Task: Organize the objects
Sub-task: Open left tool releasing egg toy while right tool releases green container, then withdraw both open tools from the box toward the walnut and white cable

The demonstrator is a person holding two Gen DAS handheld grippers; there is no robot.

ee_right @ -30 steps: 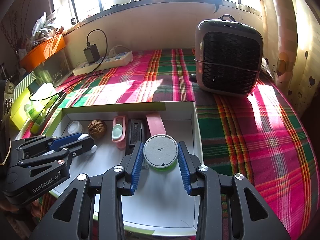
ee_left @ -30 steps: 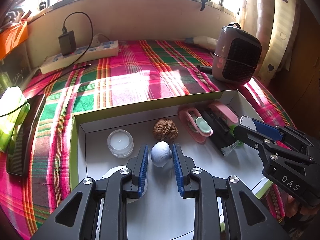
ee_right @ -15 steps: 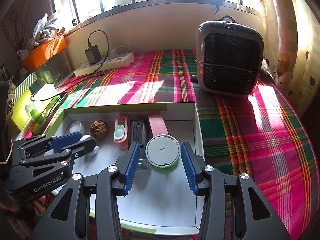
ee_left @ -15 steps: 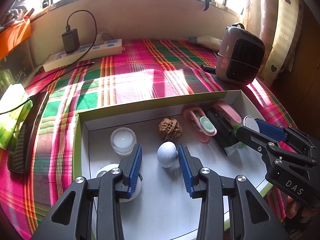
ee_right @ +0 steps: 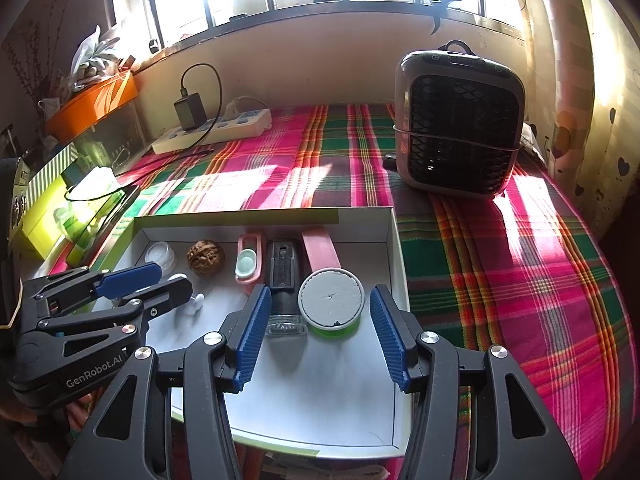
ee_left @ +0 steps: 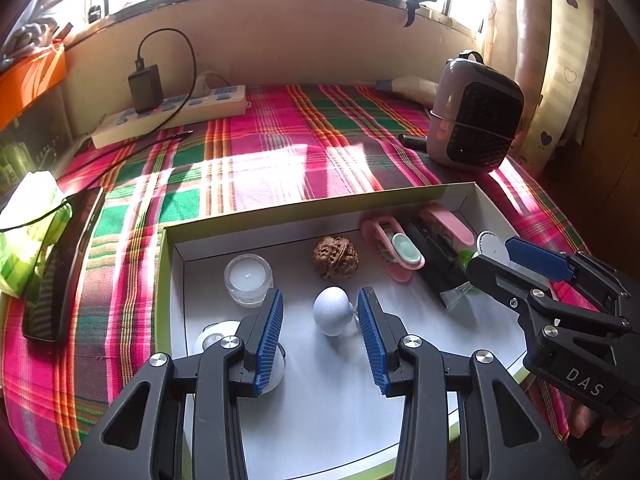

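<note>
**Op:** Egg-shaped pale-blue piece [ee_left: 333,310] stands in the white tray [ee_left: 400,420], straight ahead between the pads of my left gripper [ee_left: 320,334]. Jaws are parted wide, neither pad touching it, nothing held.

**Spotter:** Its long axis?

**Op:** Roughly upright, leaning a little toward me. My left hand is plainly the nearer one. Any retreat, I judge, should go straight back so the pads stay clear of it.

**Spotter:** And the right?

**Op:** My right gripper [ee_right: 316,334] is opening around the round green tin [ee_right: 332,306] with the grey lid. The tin sits on the tray floor near the right wall, between the pads but free of both.

**Spotter:** Count the tray.

**Op:** One egg piece, one tin, one walnut [ee_left: 335,257], one glass candle [ee_left: 248,278], one pink clip [ee_left: 394,248] with a mint insert, one black bar [ee_right: 285,276], one pink strip [ee_right: 320,248], and one white round thing [ee_left: 218,340] half hidden behind my left finger. Eight in all.
</note>
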